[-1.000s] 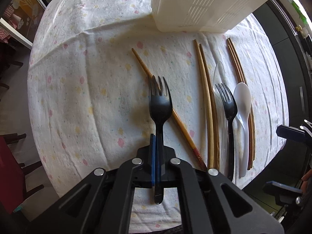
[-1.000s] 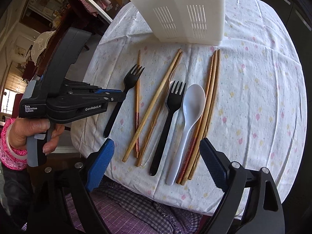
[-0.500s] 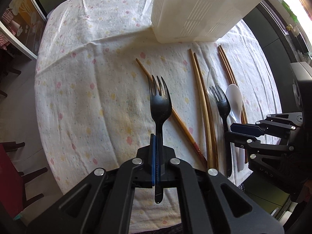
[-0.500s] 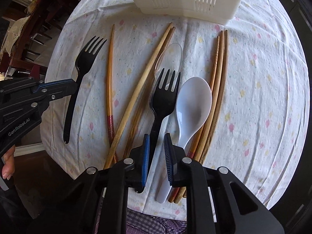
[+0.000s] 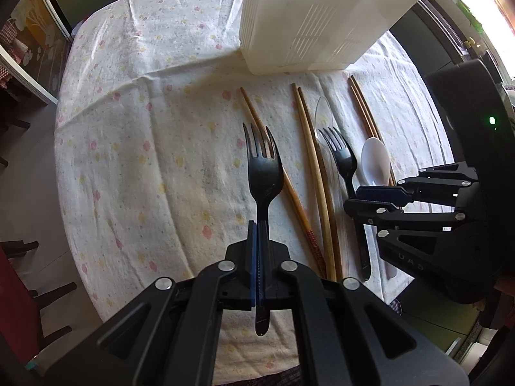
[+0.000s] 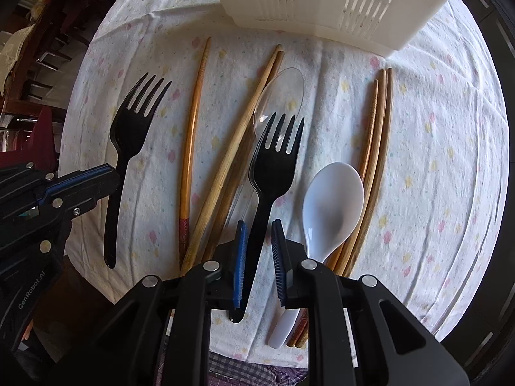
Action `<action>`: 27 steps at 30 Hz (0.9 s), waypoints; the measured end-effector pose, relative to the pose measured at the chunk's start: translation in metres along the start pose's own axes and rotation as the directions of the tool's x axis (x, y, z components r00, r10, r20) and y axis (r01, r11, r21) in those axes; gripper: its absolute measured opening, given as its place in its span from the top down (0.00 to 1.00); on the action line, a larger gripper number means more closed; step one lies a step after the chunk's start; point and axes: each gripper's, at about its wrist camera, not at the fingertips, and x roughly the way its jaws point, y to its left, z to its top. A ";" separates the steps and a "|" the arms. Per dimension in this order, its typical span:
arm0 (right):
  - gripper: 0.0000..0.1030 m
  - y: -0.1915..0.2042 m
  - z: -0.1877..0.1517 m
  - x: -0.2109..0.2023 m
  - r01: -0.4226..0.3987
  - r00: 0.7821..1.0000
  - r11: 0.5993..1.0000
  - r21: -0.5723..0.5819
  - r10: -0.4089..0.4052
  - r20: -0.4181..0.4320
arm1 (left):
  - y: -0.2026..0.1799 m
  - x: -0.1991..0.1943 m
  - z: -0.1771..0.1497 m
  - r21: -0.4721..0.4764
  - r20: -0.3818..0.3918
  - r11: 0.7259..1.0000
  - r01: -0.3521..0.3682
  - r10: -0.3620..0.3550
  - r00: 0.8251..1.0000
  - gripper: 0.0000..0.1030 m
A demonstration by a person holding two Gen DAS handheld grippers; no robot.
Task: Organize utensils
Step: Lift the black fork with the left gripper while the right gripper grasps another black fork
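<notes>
left gripper (image 5: 259,251): fingers pinch the handle of a black plastic fork (image 5: 263,173), tines pointing ahead, lifted off the bench (image 5: 135,167).
right gripper (image 6: 259,257): fingers spread, straddling the handle of a second black fork (image 6: 273,173); no contact visible yet.
risk: closing here could also catch the clear spoon (image 6: 283,88) lying under the fork, or nudge the white spoon (image 6: 334,199) just right of the fingers.
look: thin, glossy forks; likely slippery.
goal: white slotted caddy (image 6: 338,3) stands ahead of both grippers.
</notes>
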 end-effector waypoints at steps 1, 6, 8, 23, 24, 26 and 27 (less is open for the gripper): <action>0.83 0.002 0.003 -0.001 0.002 1.000 1.000 -0.003 -0.002 0.000 | -0.001 -0.001 0.000 0.001 0.001 1.000 0.000 0.000 1.000 0.99; 0.80 0.009 0.015 0.000 0.013 1.000 1.000 -0.023 -0.013 -0.003 | -0.003 -0.003 0.003 0.001 0.001 1.000 -0.007 0.007 1.000 0.99; 0.77 0.016 0.024 0.002 0.031 1.000 0.999 -0.031 -0.031 0.004 | -0.004 -0.003 0.005 -0.002 0.003 1.000 -0.009 0.009 1.000 0.99; 0.89 0.038 0.032 0.006 0.139 0.990 0.981 -0.138 -0.134 0.046 | -0.010 -0.014 0.015 0.001 0.029 1.000 0.013 -0.013 1.000 0.99; 0.90 0.038 0.031 0.006 0.136 0.990 0.982 -0.133 -0.130 0.056 | -0.011 -0.018 0.015 0.004 0.037 1.000 0.018 -0.018 0.999 0.99; 0.90 0.033 0.027 0.004 0.094 0.994 0.988 -0.119 -0.086 0.070 | -0.013 -0.029 0.017 0.012 0.058 0.999 0.031 -0.032 0.998 0.99; 0.91 0.028 0.026 0.003 0.061 0.996 0.992 -0.110 -0.052 0.077 | -0.013 -0.036 0.019 0.014 0.071 0.999 0.039 -0.040 0.997 0.99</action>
